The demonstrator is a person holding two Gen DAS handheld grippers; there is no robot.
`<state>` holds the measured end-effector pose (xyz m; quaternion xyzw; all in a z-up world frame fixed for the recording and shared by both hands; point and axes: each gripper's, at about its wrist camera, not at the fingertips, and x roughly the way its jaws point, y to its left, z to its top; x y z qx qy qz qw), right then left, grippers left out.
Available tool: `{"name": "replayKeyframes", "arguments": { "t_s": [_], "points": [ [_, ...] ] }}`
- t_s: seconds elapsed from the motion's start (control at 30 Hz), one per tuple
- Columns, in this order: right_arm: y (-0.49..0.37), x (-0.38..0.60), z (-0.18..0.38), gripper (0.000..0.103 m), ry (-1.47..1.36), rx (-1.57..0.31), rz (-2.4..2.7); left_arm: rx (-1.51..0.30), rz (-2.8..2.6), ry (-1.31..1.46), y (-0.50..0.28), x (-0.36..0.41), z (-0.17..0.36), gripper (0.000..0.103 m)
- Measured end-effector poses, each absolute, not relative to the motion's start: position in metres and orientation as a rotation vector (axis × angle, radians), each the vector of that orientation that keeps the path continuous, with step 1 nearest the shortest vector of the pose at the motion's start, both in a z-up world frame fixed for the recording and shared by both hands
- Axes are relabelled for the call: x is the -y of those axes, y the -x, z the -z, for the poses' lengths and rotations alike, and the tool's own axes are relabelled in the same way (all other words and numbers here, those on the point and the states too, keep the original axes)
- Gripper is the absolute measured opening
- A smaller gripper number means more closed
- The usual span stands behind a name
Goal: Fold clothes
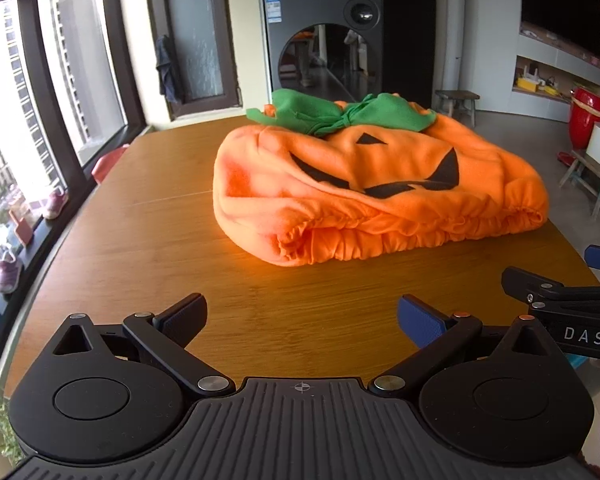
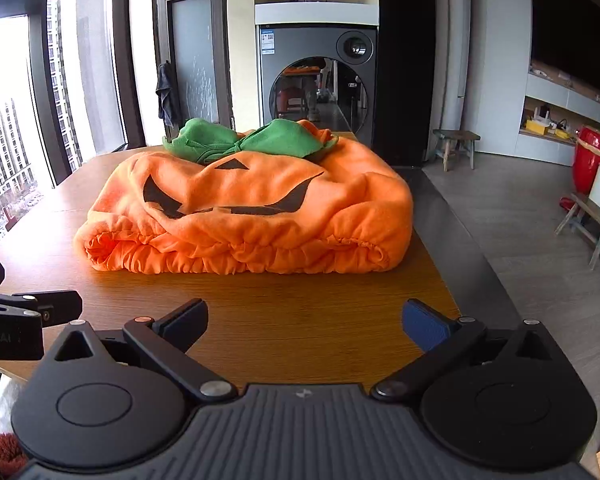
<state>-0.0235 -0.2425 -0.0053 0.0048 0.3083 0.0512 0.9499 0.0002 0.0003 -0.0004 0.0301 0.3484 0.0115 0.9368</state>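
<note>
Left wrist view shows the left gripper (image 1: 300, 320) spread wide and empty at bottom centre, the orange pumpkin costume (image 1: 376, 188) lying mid-frame on the wooden table (image 1: 148, 240). Right wrist view shows the right gripper (image 2: 304, 320) likewise spread, the costume just above it.

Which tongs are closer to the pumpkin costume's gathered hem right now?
Too close to call. Left tongs and right tongs, both open, sit side by side short of the hem, neither touching it.

Bright window (image 1: 4, 120) daylight; sharp, fisheye-bent edges.
</note>
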Motion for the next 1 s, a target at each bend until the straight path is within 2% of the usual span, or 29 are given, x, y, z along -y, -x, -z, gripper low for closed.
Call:
{"name": "replayKeyframes", "arguments": {
  "t_s": [1.0],
  "points": [
    [0.022,0.23,0.013,0.103,0.022,-0.647,-0.135,-0.785,-0.051,-0.031,-0.004,-0.007,0.01,0.103]
  ]
}}
